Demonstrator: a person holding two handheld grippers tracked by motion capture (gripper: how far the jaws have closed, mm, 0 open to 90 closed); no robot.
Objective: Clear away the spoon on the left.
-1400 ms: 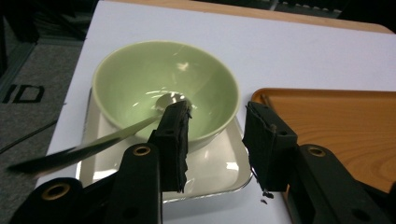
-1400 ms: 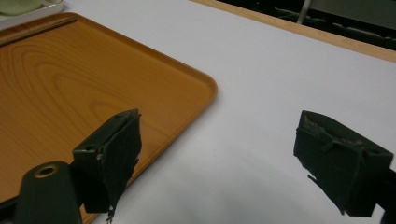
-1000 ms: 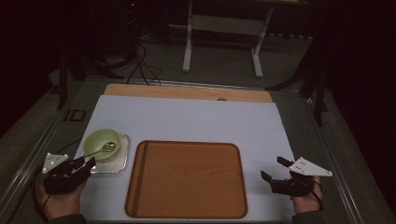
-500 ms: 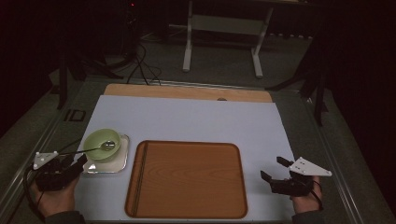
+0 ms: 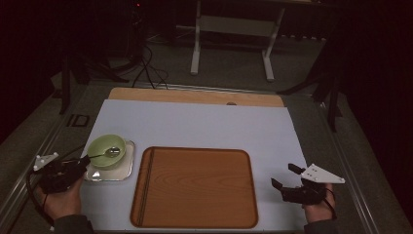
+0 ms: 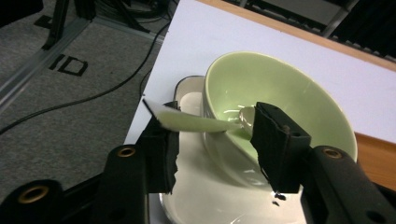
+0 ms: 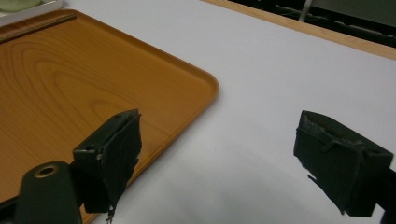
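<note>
Spoon handle (image 6: 187,122) lies between parted jaws

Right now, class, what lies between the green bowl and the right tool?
In the high view, the empty wooden tray lies between the green bowl and the right tool, with bare white mat beside it.

spoon (image 6: 196,122) between open fingers (image 6: 161,151), green bowl (image 6: 289,93).

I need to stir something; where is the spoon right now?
In the high view the spoon lies at the table's left side, its head inside the green bowl on the white dish, left of the wooden tray.
</note>
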